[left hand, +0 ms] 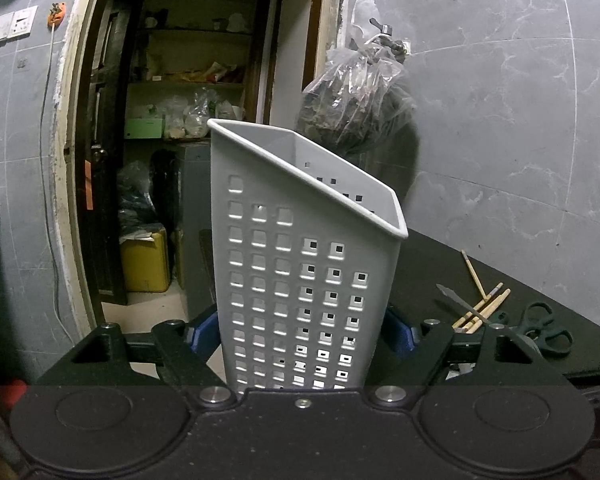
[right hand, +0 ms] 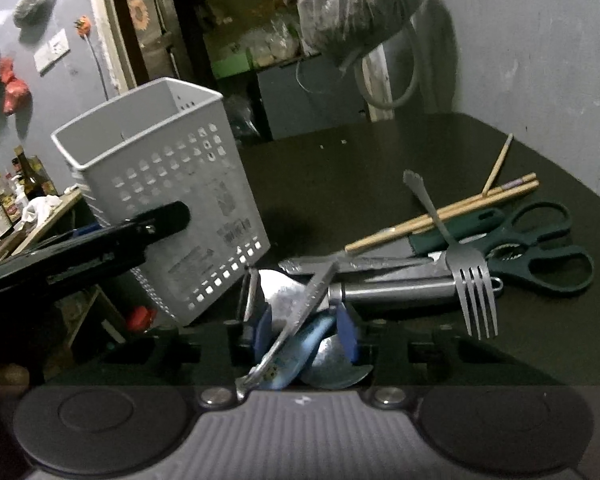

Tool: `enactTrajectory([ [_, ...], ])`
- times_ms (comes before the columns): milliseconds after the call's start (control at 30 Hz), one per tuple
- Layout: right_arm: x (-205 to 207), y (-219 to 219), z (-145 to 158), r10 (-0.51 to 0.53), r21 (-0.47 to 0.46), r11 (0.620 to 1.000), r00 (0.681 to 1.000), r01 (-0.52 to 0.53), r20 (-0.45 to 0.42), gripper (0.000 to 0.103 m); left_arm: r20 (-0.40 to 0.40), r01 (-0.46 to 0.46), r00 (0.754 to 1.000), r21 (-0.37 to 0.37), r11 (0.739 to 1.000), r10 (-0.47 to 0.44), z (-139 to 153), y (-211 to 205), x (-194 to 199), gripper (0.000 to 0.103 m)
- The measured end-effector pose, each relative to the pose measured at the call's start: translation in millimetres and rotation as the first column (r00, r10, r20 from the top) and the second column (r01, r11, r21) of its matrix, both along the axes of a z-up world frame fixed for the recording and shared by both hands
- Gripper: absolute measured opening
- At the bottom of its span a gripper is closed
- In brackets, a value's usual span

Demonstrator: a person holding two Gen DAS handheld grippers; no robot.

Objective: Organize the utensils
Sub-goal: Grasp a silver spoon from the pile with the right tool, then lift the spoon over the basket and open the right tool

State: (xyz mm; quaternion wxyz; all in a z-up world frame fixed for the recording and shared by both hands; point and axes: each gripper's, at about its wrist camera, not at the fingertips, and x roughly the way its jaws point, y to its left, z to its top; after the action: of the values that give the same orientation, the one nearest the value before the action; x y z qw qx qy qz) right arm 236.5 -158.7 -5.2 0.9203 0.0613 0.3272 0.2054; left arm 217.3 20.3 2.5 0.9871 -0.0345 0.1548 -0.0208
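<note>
Utensils sit in a heap on the dark tabletop (right hand: pixel 340 184), R of the white perforated caddy (right hand: pixel 168 200). From my R wrist cam I see the pile right under the gripper: a fork (right hand: pixel 474 280) lying tines toward me, its handle crossing over a pair of wooden chopsticks (right hand: pixel 440 212); a third chopstick (right hand: pixel 498 164) lies apart behind them. Green-handled scissors (right hand: pixel 540 248) lie at the far R of the pile, touching the fork's side. A tool with a round steel handle (right hand: pixel 396 292) lies across the middle.

My right gripper (right hand: pixel 306 334) has its blue pads (right hand: pixel 350 330) either side of a slim metal utensil handle (right hand: pixel 300 312) that slants between them, w/ a blue-ish spoon-like piece under it. Jaws partway in, but I can't tell if the pads actually press on the handle, as it's blurred and cluttered there.

L side: my left gripper (left hand: pixel 300 336) is clamped on the caddy (left hand: pixel 300 264), blue pads (left hand: pixel 202 336) against both side walls low down. Caddy stands upright w/ a slanted rim, inside looks bare as far as I can see. In the L wrist cam the chopsticks (left hand: pixel 482 308) and scissors (left hand: pixel 544 328) show on the table (left hand: pixel 540 280) to the R of the caddy, well apart from it. In the R cam the left gripper's black body shows at the caddy's L side.

Bkgd: open doorway w/ shelves, plastic bag (left hand: pixel 356 96) hanging on a grey wall.
</note>
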Motion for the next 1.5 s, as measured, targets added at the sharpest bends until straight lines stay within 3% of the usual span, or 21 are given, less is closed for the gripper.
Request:
enactTrajectory([
  [233,11,-6,-6,-0.023,0.065,0.998,0.998,0.027,-0.051,0.019,-0.001,0.001,1.0,0.0,1.0,-0.001,0,0,0,0.082],
  [367,12,-16,-5,-0.027,0.117,0.993,0.998,0.033,-0.055,0.002,-0.001,0.001,1.0,-0.001,1.0,-0.001,0,0,0,0.082],
  [733,-2,-48,-9,-0.033,0.308,0.95,0.998,0.048,-0.054,0.001,-0.011,0.031,0.999,0.002,1.0,-0.031,1,-4,-6,0.082],
  [867,-14,-66,6,-0.044,0.392,0.919,0.999,0.031,0.024,0.001,-0.01,0.049,0.999,0.003,0.999,-0.049,1,-5,-13,0.082],
  [1000,-25,-75,39,-0.056,0.406,0.914,0.983,-0.02,0.175,0.001,-0.01,0.067,0.998,0.004,0.998,-0.067,1,-7,-20,0.082],
  [1167,-28,-71,81,-0.038,0.412,0.904,0.94,-0.112,0.339,0.002,-0.009,0.095,0.995,0.008,0.995,-0.095,1,-11,-29,0.082],
  [1300,-23,-53,111,-0.009,0.44,0.873,0.894,-0.212,0.447,0.002,-0.011,0.102,0.995,0.019,0.995,-0.101,1,-13,-34,0.08],
  [1400,-12,-34,124,0.016,0.459,0.841,0.862,-0.285,0.507,0.002,-0.014,0.101,0.995,0.018,0.995,-0.101,2,-12,-37,0.08],
  [1500,6,-9,128,0.049,0.46,0.825,0.853,-0.328,0.52,0.002,-0.017,0.103,0.995,0.008,0.995,-0.103,2,-10,-37,0.08],
])
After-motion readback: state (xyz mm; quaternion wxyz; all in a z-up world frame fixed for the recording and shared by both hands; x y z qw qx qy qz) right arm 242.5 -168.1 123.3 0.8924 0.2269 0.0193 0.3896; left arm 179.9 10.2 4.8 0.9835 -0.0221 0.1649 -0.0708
